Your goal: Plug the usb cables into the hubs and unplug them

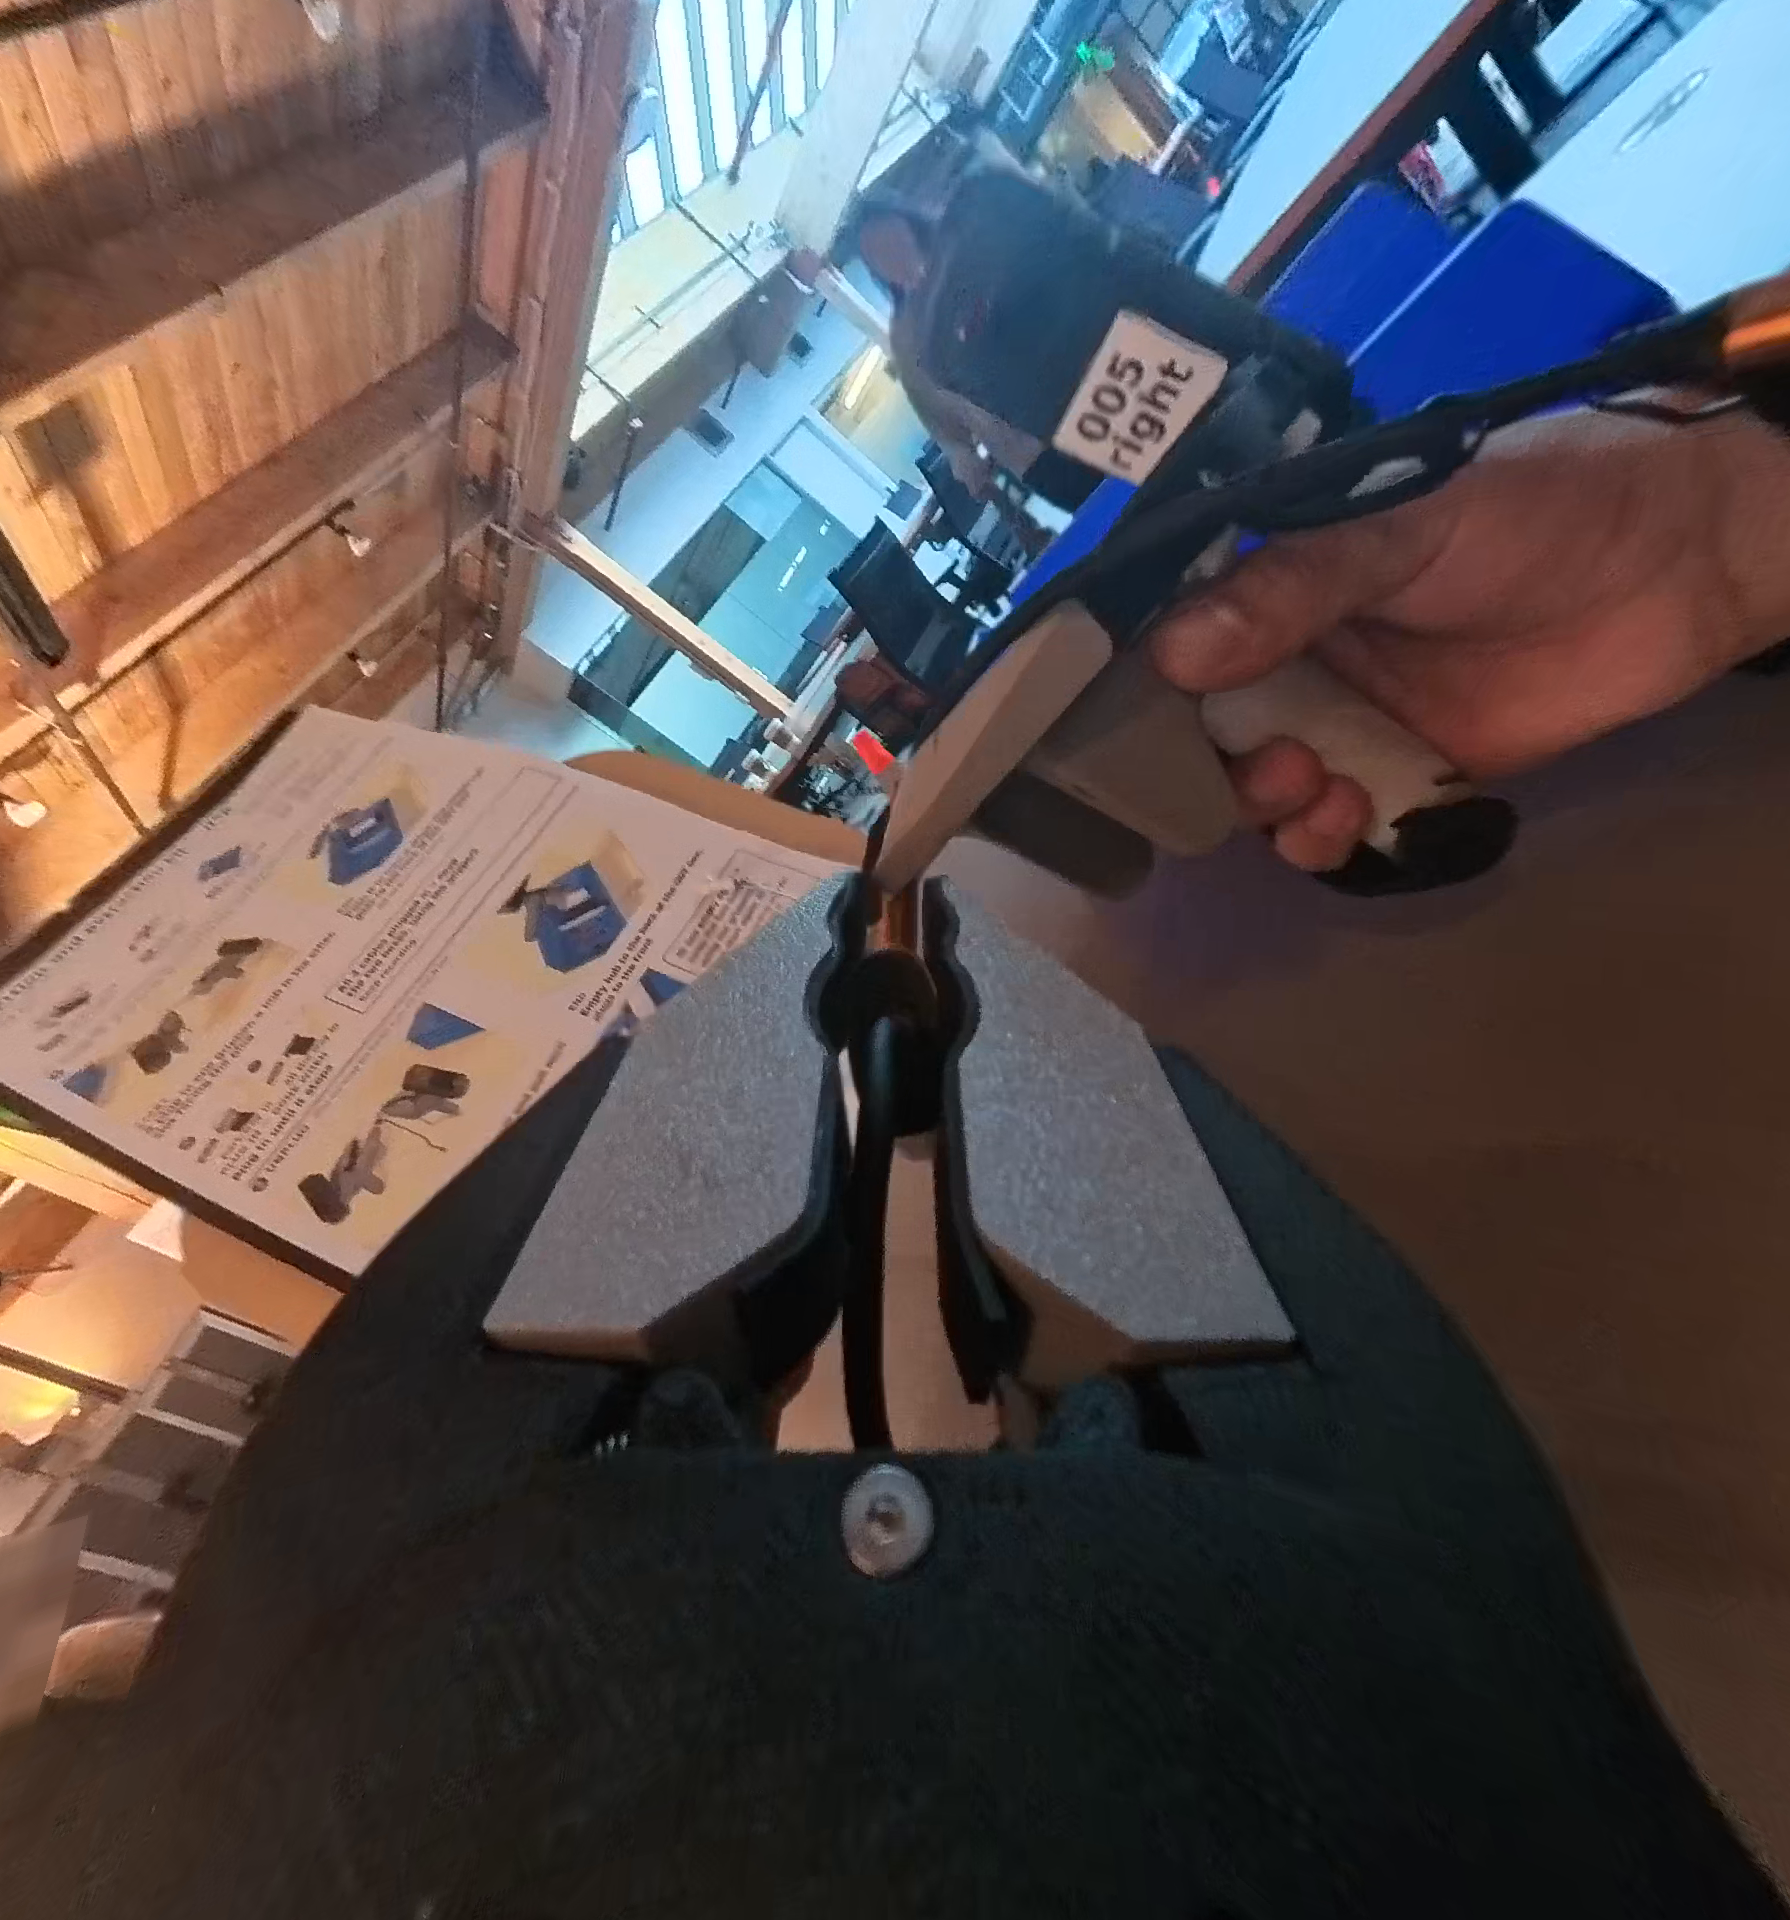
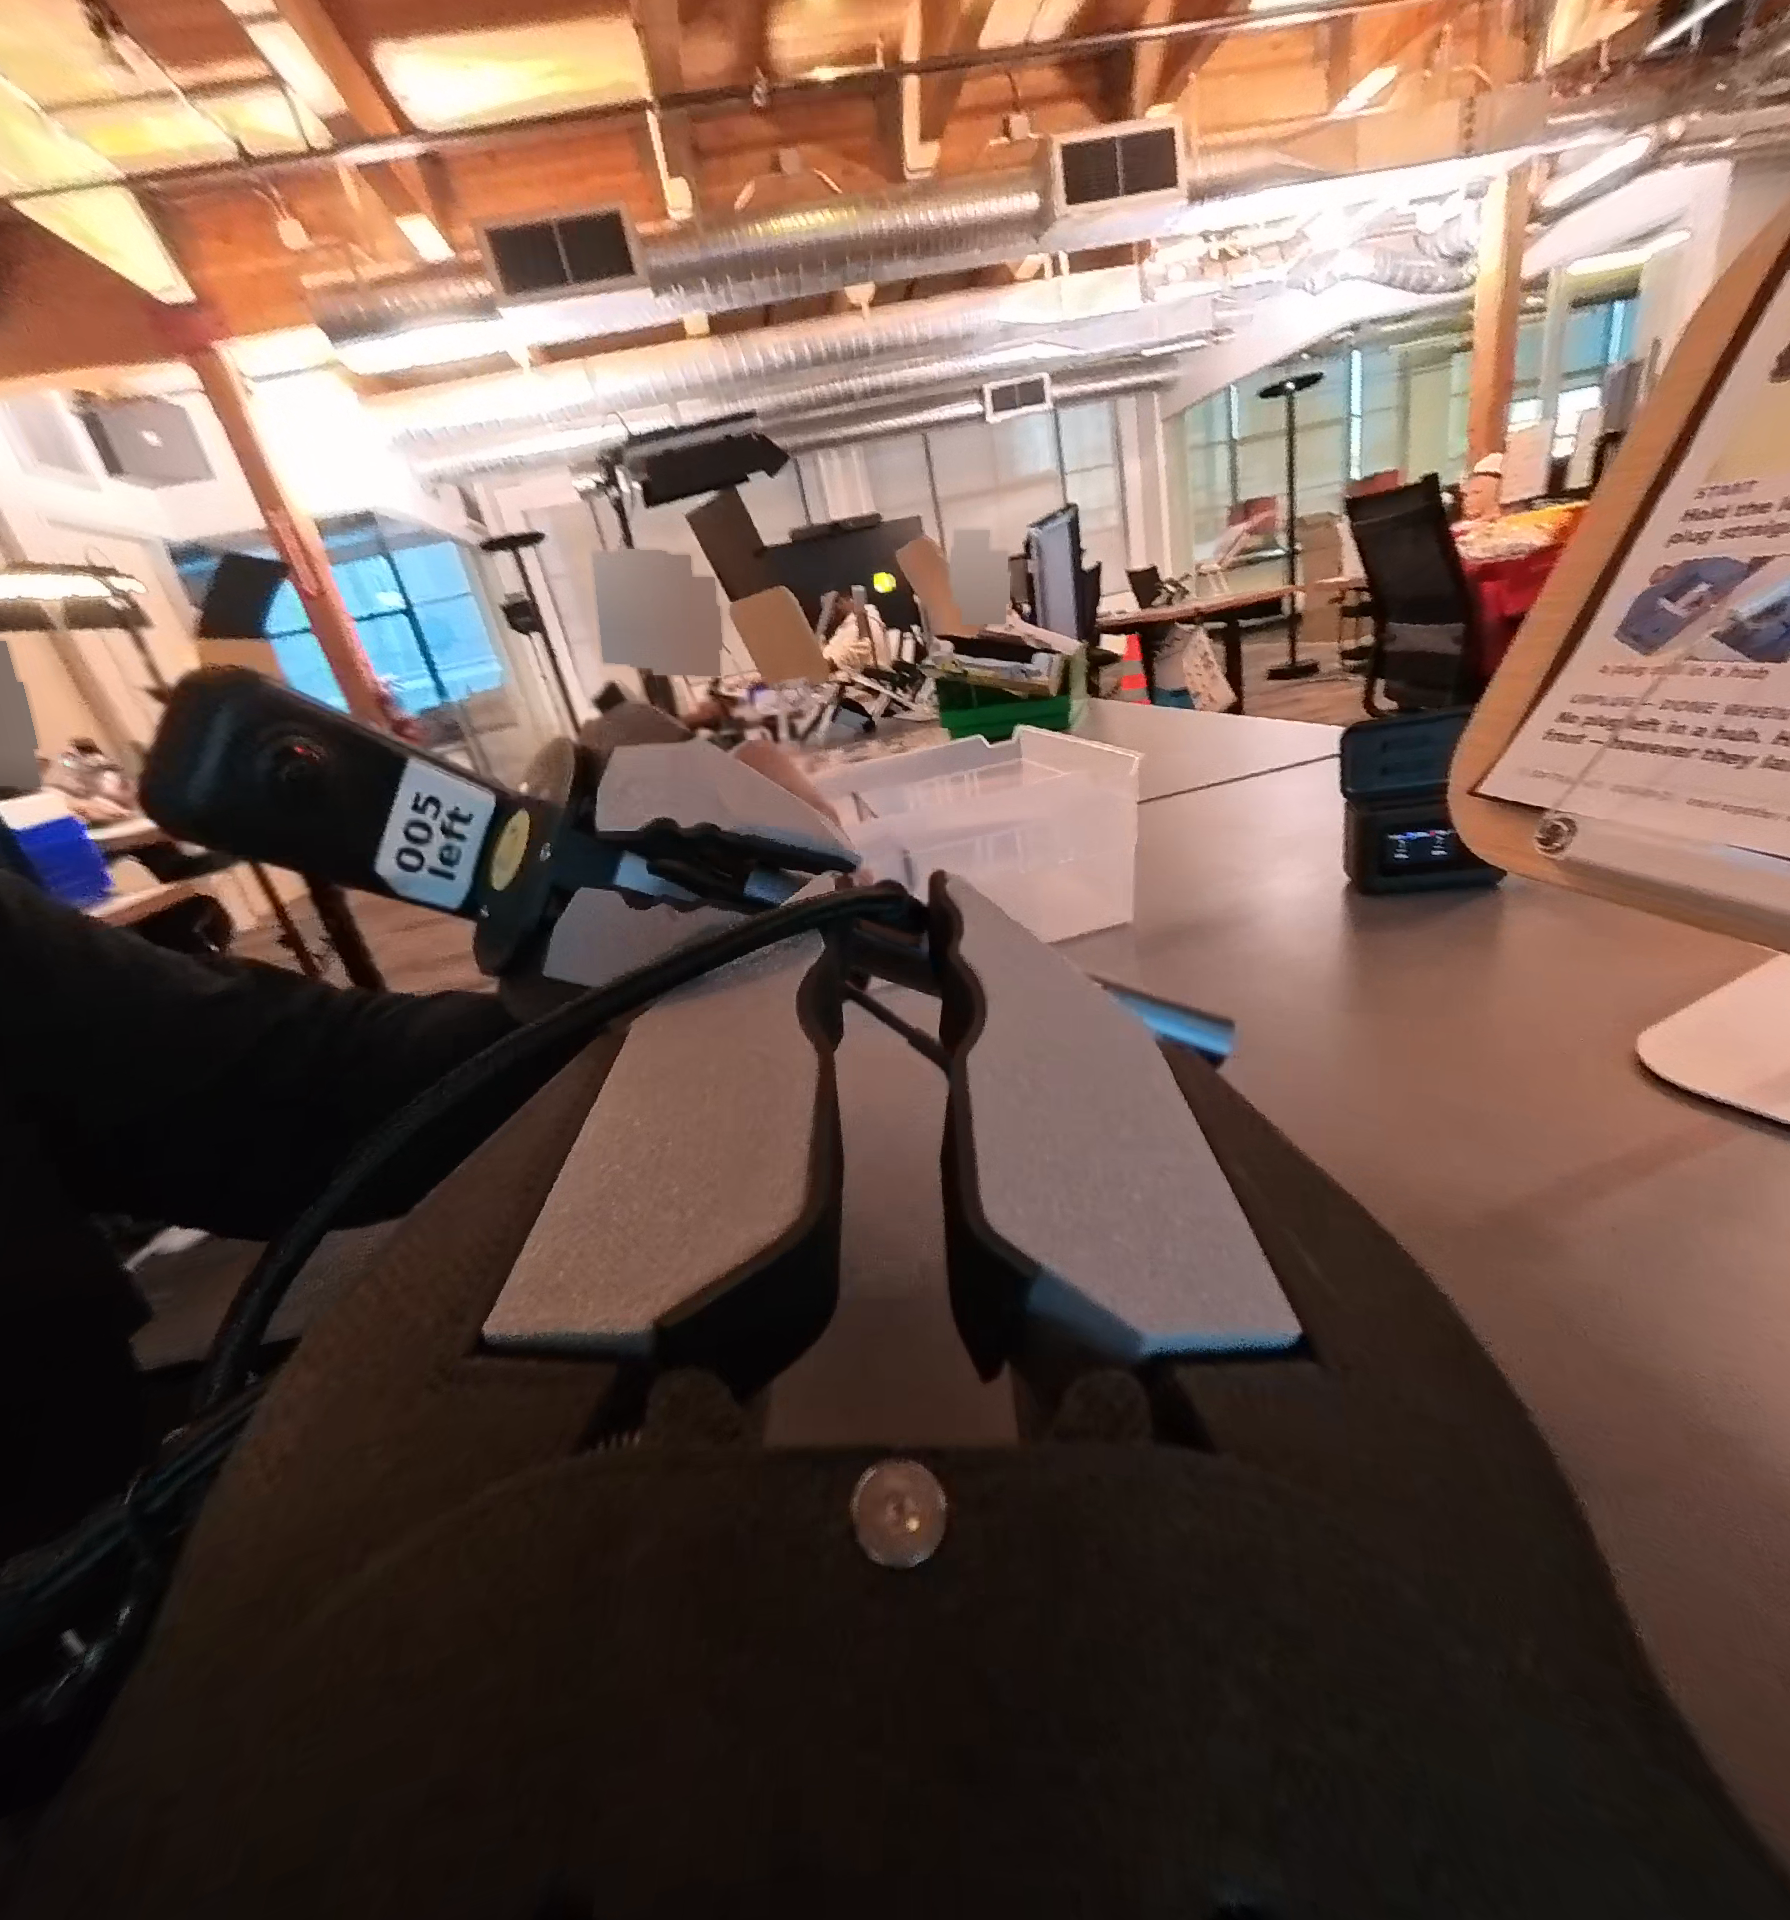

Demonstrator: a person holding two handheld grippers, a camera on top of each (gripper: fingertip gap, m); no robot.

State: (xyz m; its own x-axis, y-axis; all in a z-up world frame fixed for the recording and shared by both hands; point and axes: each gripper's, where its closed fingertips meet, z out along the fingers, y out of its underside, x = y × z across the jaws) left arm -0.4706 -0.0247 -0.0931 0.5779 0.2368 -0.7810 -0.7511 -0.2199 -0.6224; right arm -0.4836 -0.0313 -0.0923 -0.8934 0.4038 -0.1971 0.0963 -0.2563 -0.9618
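Note:
My left gripper is shut on a black USB cable that runs up between its fingers; the metal plug shows at the tips. My right gripper is shut on a slim grey hub that sticks out to the right behind its fingers. The hub's black cable arcs away to the lower left. The two grippers meet tip to tip above the grey table. The right gripper shows in the left wrist view, held by a hand. The left gripper shows in the right wrist view.
An instruction sheet on a wooden board stands at the right on a white base; it also shows in the left wrist view. A clear plastic bin, a small black device and a green crate sit farther back.

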